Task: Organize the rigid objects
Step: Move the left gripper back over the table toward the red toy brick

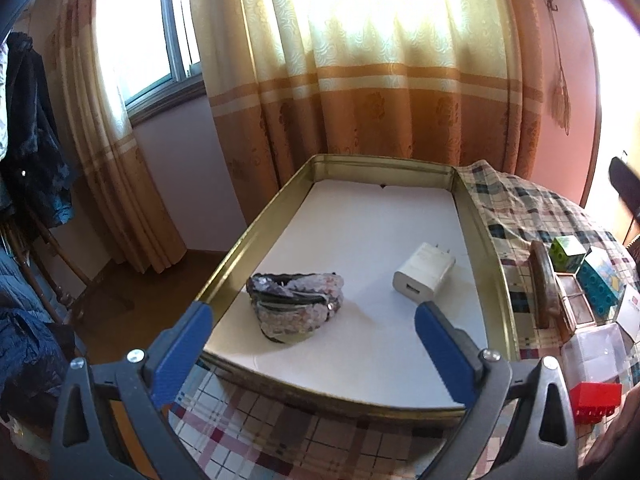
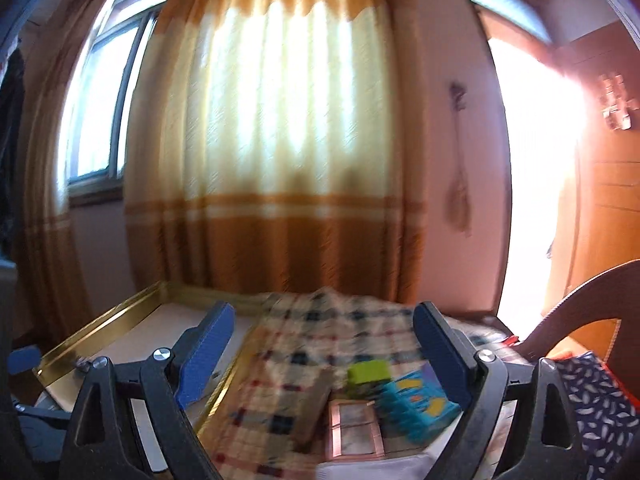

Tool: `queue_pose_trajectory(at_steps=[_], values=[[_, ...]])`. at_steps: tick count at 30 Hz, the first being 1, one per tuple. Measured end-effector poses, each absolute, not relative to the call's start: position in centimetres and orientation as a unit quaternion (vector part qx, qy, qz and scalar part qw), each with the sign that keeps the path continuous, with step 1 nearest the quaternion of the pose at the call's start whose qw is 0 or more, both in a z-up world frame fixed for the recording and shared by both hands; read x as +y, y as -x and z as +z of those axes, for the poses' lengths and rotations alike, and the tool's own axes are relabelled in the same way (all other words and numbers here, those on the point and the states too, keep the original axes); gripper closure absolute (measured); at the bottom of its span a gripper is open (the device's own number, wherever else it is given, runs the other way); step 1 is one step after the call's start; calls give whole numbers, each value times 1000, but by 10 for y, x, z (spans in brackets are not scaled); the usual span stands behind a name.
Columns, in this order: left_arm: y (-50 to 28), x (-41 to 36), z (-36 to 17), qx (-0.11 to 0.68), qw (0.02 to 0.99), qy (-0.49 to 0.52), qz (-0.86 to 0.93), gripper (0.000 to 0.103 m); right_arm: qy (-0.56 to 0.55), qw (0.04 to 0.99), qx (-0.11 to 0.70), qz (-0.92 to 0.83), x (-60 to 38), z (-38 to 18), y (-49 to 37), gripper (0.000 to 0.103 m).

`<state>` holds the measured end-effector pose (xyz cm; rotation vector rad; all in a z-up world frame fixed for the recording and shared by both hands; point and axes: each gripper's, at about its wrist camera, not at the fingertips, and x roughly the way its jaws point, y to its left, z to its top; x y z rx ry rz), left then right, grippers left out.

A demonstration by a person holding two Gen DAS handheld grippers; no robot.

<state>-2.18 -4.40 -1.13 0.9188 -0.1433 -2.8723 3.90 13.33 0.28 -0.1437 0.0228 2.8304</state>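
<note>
Both the left gripper (image 1: 312, 316) and right gripper (image 2: 324, 340) stand apart and empty, the charger (image 1: 424, 276) and pouch (image 1: 296, 304) lying sorted inside the tray (image 1: 496, 272).

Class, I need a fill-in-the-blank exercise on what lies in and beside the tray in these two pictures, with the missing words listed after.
1. The white charger lies inside the gold ____.
2. Beside the charger in the tray lies a sequined ____.
3. On the checked cloth, outside the tray, sits a ____ block near the bottom right corner.
4. The left tongs stand ____, holding nothing.

Missing words: tray; pouch; red; open
</note>
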Motion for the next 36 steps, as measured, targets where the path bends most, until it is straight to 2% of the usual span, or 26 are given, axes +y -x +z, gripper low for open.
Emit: queue_pose_trajectory(at_steps=[6,12,15,18,20,36], values=[[16,-35,-13,-55,56,-304,-949,1,-13,203,14,979,155,14,-71,10],[9,-24,-12,-47,44,-304,-950,1,58,211,17,976,184,11,-85,10],[3,-16,-11,-48,28,-304,-951,1,73,213,57,973,204,11,-100,10],[-6,-5,-12,-55,12,-301,-952,1,80,243,30,966,212,8,-112,10],[-9,3,-11,-60,-2,-300,-952,1,99,241,41,965,220,6,-114,10],[-35,66,-17,-87,-104,-321,-937,1,89,272,66,956,234,2,-124,10]])
